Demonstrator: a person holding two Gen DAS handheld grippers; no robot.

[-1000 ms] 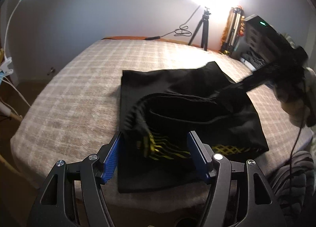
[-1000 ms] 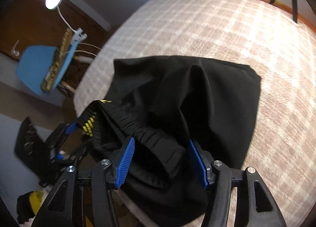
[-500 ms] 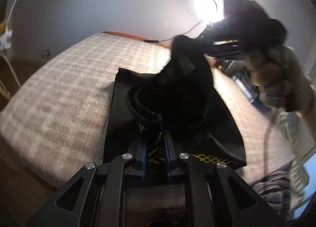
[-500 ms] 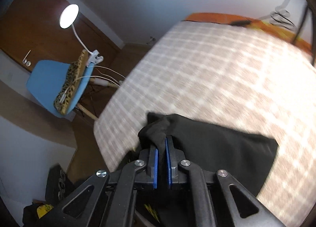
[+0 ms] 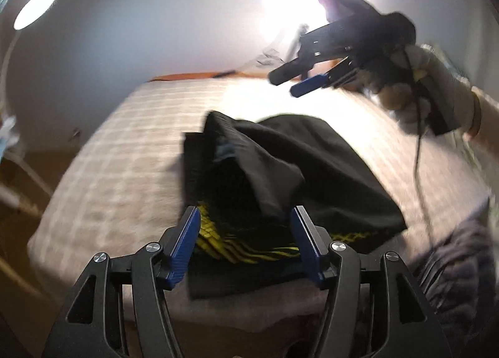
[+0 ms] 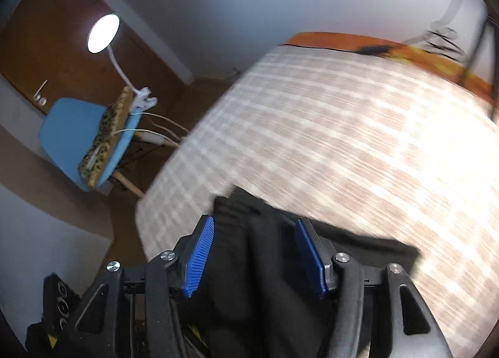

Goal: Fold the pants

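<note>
Black pants (image 5: 280, 171): heaped on bed (image 5: 124, 171), just beyond left gripper (image 5: 243, 242)
Left fingers: spread, empty
Right gripper (image 6: 254, 256): raised above, spread, empty

I see black pants (image 5: 312, 164) with yellow line markings, a beige-and-white checked bed (image 5: 131, 164), blue pads (image 5: 184, 245) on my black claws, and a blue chair (image 6: 68, 127).
</note>
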